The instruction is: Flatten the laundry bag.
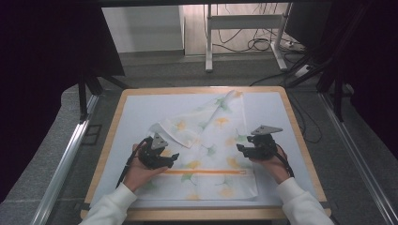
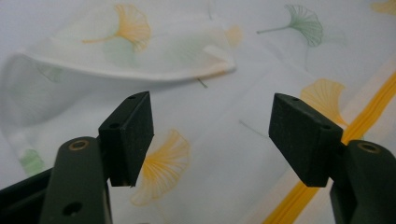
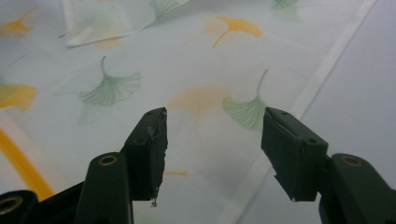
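We can read no text, label, brand, number or sign anywhere, since the cloth point(image 1: 206, 150) bears merely printed ginkgo leaves and an orange stripe, with no lettering.

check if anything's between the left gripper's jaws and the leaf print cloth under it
Nothing visible stands in the way. The left gripper has open jaws with only the cloth beneath them; its folded-back corner lies farther ahead, not between the jaws and the fabric.

Bare table point(image 1: 272, 110) right of cloth point(image 1: 206, 154), folded corner point(image 1: 164, 130) raised left
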Tool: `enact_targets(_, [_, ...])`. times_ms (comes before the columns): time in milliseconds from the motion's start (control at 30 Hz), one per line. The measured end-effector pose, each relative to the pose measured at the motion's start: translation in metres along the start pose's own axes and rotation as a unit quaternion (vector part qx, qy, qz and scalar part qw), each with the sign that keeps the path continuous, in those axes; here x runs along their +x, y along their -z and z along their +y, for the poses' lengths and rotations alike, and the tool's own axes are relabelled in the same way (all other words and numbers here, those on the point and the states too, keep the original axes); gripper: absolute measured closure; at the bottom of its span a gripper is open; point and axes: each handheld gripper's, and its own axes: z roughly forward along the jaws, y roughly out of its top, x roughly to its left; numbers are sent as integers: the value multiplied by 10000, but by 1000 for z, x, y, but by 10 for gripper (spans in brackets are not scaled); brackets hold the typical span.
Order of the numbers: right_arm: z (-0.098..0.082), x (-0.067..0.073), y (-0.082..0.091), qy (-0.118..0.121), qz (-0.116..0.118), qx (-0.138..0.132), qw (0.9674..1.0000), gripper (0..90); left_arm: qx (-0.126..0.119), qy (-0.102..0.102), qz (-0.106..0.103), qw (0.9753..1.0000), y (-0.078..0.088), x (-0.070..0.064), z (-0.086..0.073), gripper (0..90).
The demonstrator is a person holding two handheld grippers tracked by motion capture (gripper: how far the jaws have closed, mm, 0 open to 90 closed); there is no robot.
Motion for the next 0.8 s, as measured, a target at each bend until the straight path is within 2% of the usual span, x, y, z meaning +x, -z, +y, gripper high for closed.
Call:
enact_targets(67, [-4, 7, 2, 47, 104, 35, 9999, 404, 60, -88, 79, 9999, -1, -2, -3, 318])
enact_targets(133, [-9, 16, 6, 192, 135, 123, 9996, 398, 67, -40, 67, 9999, 0, -1, -6, 320])
enact_targets(233, [-14, 20, 11, 273, 177, 193, 9993, 392, 76, 32, 65, 9999, 2, 2, -10, 325])
enact_targets(333, [-17, 20, 20, 166, 245, 233, 9993, 380, 117, 19, 64, 9999, 2, 2, -13, 329])
enact_targets(433, [-22, 27, 32, 135, 383, 315, 9987, 362, 145, 23, 51, 9999, -1, 2, -15, 330])
enact_targets(467, [-24, 29, 34, 159, 371, 385, 9984, 356, 156, 26, 45, 9999, -3, 2, -15, 330])
enact_targets(567, [-33, 30, 42, 21, 214, 583, 9981, 341, 210, -40, 57, 9998, -5, 2, -16, 330])
enact_targets(700, [-47, 29, 49, -115, 231, 764, 9967, 318, 191, -28, 95, 9998, -5, 2, -17, 330])
enact_targets(800, [-54, 36, 48, -26, 269, 968, 9949, 287, 175, -12, 113, 9998, -4, 2, -18, 330])
